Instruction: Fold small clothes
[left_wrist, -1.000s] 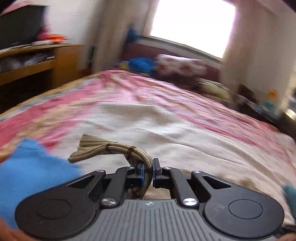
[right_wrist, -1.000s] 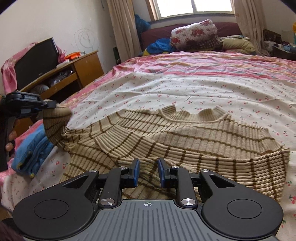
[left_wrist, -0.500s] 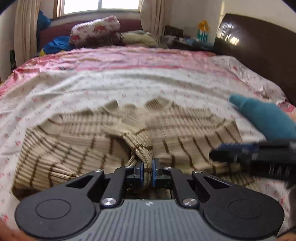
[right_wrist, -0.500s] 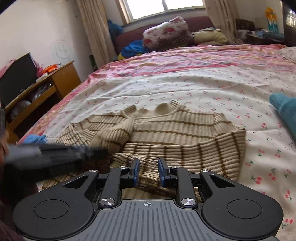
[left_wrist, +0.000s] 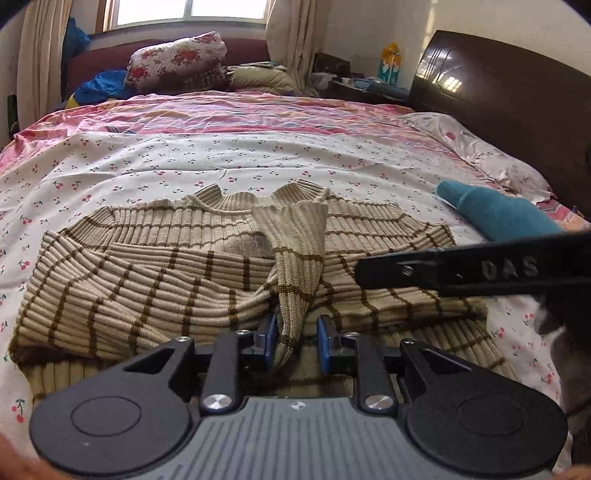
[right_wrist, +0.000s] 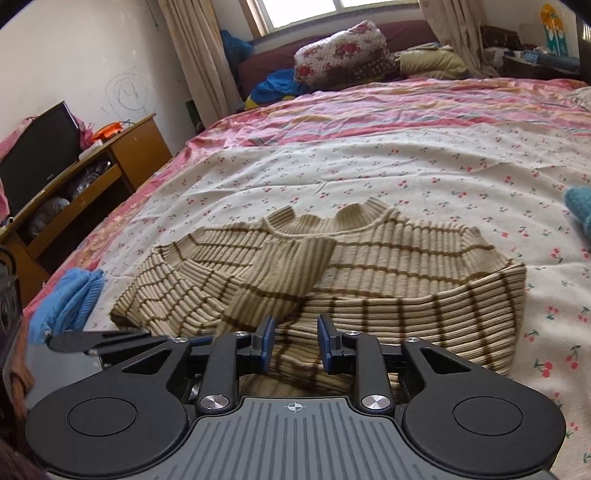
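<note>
Cherry-print bed (right_wrist: 406, 162) under striped sweater (right_wrist: 369, 280), blue knit (right_wrist: 70, 299), teal garment (left_wrist: 495, 214).

Ribbed knit sweater (left_wrist: 177, 280) on a printed cotton sheet (left_wrist: 258, 151); glossy dark wooden headboard (left_wrist: 498, 96); matt wooden cabinet (right_wrist: 136, 147).

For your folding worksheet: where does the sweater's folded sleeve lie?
In the left wrist view, the beige striped knitted sleeve lies across the sweater's chest, cuff by the collar, between the open left gripper's fingers.
</note>
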